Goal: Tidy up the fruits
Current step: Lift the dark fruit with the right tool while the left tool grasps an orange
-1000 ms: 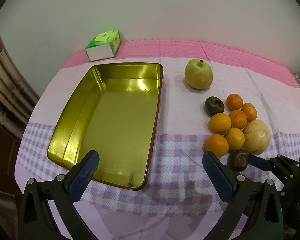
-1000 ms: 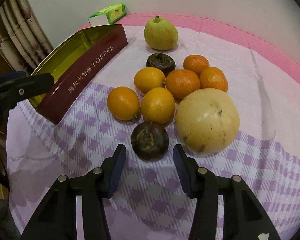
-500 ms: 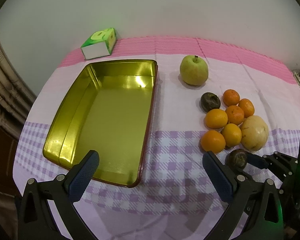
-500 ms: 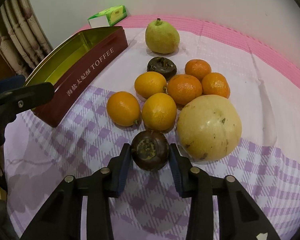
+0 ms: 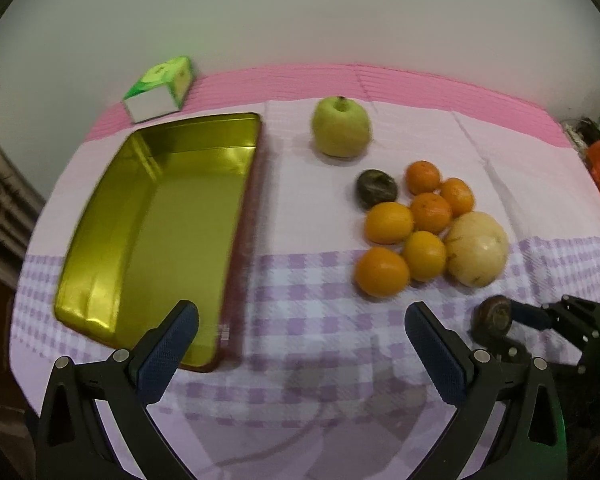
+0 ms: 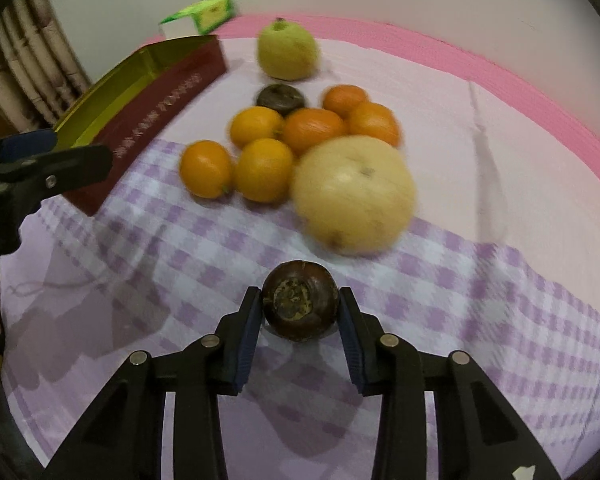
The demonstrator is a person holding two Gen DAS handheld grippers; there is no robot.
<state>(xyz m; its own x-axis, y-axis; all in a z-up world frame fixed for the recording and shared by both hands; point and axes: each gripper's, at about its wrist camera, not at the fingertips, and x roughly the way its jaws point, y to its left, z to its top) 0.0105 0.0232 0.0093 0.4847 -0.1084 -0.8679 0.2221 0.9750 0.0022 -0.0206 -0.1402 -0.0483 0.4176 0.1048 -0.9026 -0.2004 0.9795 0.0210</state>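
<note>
While the dark round fruit (image 6: pixel 300 305) is pinched between the pads of the right hand-held gripper (image 6: pixel 299 312), clear of the orange pile (image 6: pixel 284 148), a pick step is judged in hand. Next: carriage to the gold tin (image 5: pixel 156 216), left of the pile. Left hand-held gripper (image 5: pixel 300 336): spread wide, nothing held, poised low over the surface (image 5: pixel 308 320) near the tin's front corner.

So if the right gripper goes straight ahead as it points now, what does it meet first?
Most likely the big yellow fruit. The right gripper, shut on a dark fruit, points at it, with only cloth between. Depth is unclear.
</note>
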